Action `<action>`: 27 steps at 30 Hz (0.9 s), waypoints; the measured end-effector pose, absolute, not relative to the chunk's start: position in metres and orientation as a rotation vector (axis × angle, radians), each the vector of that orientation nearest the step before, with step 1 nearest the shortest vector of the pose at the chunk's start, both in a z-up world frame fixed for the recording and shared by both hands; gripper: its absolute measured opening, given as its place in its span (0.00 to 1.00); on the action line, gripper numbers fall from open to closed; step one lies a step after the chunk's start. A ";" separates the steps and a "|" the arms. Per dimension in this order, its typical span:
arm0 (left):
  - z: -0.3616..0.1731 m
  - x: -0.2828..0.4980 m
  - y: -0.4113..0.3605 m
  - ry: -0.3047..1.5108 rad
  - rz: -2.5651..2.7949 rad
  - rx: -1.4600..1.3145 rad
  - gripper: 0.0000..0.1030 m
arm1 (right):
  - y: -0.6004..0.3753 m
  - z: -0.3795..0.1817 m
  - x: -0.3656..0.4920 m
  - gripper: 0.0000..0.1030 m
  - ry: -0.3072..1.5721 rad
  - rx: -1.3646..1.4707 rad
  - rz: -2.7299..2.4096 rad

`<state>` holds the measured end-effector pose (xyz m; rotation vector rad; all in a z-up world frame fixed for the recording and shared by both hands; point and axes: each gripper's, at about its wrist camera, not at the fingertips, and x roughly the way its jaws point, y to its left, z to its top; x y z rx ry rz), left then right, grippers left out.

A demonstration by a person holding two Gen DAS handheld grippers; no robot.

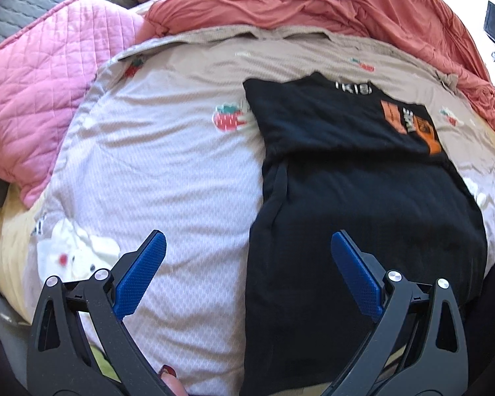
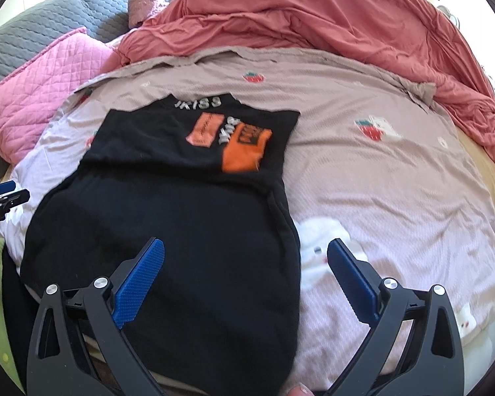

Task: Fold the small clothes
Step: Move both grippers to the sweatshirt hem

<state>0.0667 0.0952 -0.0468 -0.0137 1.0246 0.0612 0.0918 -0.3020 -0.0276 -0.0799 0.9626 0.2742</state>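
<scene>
A black shirt point(image 1: 356, 198) with orange patches and white letters lies flat on the bed, its sides folded in to a long strip, collar end far from me. It also shows in the right wrist view point(image 2: 168, 204). My left gripper point(image 1: 247, 257) is open and empty above the shirt's left edge near its near end. My right gripper point(image 2: 246, 260) is open and empty above the shirt's right edge near its near end. The left gripper's tip point(image 2: 3, 194) shows at the left edge of the right wrist view.
The shirt lies on a pale sheet point(image 1: 168, 171) printed with strawberries and white cats. A pink quilted pillow point(image 1: 33, 105) lies at the left. A bunched coral blanket point(image 2: 313, 16) runs along the back and right. A grey quilted cover point(image 2: 49, 19) is behind.
</scene>
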 end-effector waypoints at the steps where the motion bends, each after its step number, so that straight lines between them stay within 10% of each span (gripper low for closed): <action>1: -0.049 0.065 0.095 1.031 0.061 -0.009 0.91 | -0.304 -0.030 0.089 0.96 0.975 -0.080 0.270; 27: -0.091 0.019 0.102 1.238 -0.044 -0.114 0.91 | -0.311 -0.073 0.055 0.96 1.292 -0.134 0.237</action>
